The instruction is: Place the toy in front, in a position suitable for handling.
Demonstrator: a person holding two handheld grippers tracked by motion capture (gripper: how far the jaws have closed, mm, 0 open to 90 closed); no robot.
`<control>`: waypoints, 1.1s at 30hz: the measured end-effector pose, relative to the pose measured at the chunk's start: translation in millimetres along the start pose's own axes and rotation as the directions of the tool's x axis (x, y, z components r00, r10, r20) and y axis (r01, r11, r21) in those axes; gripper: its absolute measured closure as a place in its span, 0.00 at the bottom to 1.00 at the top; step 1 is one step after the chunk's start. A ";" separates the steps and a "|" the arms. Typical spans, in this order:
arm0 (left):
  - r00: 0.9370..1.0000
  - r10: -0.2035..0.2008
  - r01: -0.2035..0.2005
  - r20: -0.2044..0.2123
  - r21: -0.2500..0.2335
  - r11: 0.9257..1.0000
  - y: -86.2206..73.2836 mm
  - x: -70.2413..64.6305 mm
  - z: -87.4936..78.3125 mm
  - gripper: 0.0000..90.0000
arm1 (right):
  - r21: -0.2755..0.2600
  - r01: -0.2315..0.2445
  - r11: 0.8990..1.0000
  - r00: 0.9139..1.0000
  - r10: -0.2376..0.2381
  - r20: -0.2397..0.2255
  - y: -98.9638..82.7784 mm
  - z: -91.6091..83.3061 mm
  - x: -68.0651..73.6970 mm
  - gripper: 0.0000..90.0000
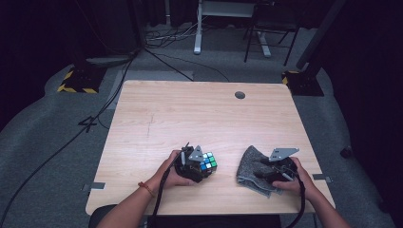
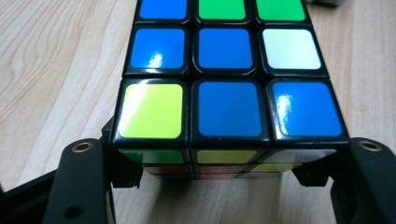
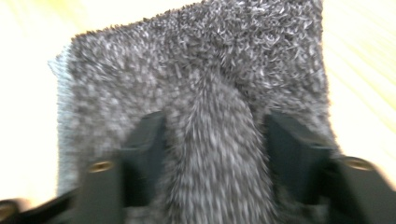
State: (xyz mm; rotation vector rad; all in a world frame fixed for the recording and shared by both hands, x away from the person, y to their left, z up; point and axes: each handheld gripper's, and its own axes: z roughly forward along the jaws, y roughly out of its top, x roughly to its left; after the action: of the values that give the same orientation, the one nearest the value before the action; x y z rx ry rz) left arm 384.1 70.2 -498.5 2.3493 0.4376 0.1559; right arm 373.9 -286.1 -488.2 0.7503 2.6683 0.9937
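Left gripper [image 1: 202, 167], as I hold it, clamps the rigid, slick-faced puzzle cube [image 2: 229, 79] by opposite sides on the table's [image 1: 190, 114] near edge, while right gripper [image 1: 266, 173] pinches a soft grey cloth's [image 3: 201, 93] ridge.

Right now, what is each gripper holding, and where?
Left gripper clamps the puzzle cube by its opposite sides; right gripper pinches a raised fold of the grey cloth.
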 end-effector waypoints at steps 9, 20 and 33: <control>0.999 0.039 -0.039 -0.004 0.027 0.999 2.5 -1.2 -3.8 0.37 | 0.000 0.041 0.999 0.999 -0.041 -0.025 2.6 -0.7 3.7 0.76; 0.998 0.063 -0.063 -0.003 0.044 0.997 4.4 -3.1 -10.7 0.37 | -0.033 0.030 0.999 0.999 -0.030 -0.014 1.7 0.6 2.3 0.83; 0.999 0.043 -0.043 -0.004 0.042 0.998 -1.6 -1.0 -19.1 0.37 | -0.053 0.033 0.998 0.999 -0.034 -0.026 9.9 9.0 -1.5 0.84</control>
State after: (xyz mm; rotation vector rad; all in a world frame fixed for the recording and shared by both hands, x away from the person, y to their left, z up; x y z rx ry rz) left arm 378.2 83.2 -485.7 2.4014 0.3970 0.1743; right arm 382.2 -275.5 -488.5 0.6837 2.6568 1.0684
